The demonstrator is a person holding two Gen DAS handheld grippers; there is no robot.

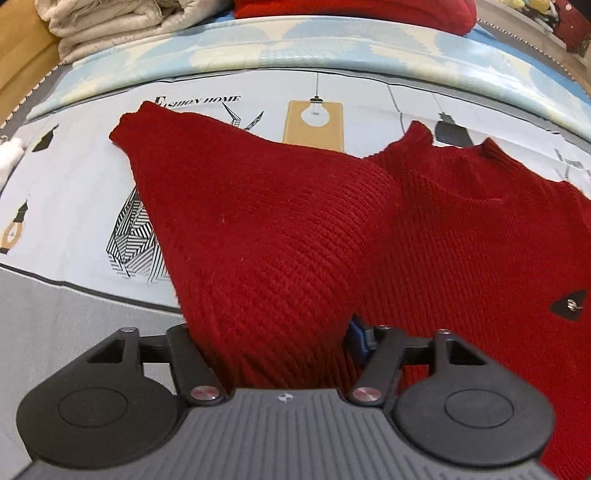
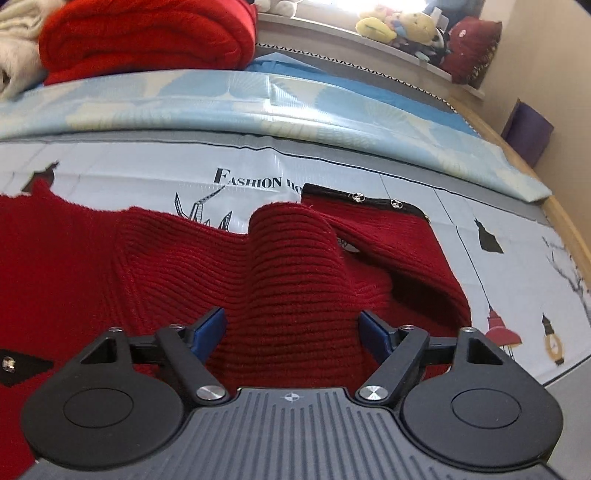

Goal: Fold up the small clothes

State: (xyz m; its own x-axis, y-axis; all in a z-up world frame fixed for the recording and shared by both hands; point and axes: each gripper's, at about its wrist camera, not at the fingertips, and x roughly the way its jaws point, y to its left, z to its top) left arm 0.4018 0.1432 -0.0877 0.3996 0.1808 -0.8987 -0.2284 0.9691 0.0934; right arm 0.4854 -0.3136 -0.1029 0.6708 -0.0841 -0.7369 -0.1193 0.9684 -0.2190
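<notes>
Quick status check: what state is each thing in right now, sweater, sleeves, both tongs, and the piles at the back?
Sweater: spread face up on the printed sheet, not yet folded.
Left sleeve: lifted, running between the left tongs.
Right sleeve: bunched up between the right tongs.
Left tongs: open.
Right tongs: open.
Red pile: folded.
Cream pile: folded.

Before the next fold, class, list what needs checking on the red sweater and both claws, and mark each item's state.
1. Left sleeve between the left claw pads: ok.
2. Right sleeve between the right claw pads: ok.
3. Right claw's blue pads pressing on the knit: not ok, a gap shows.
4. Left claw gripping: cannot tell.
5. Sweater body lying flat on the printed sheet: ok.
</notes>
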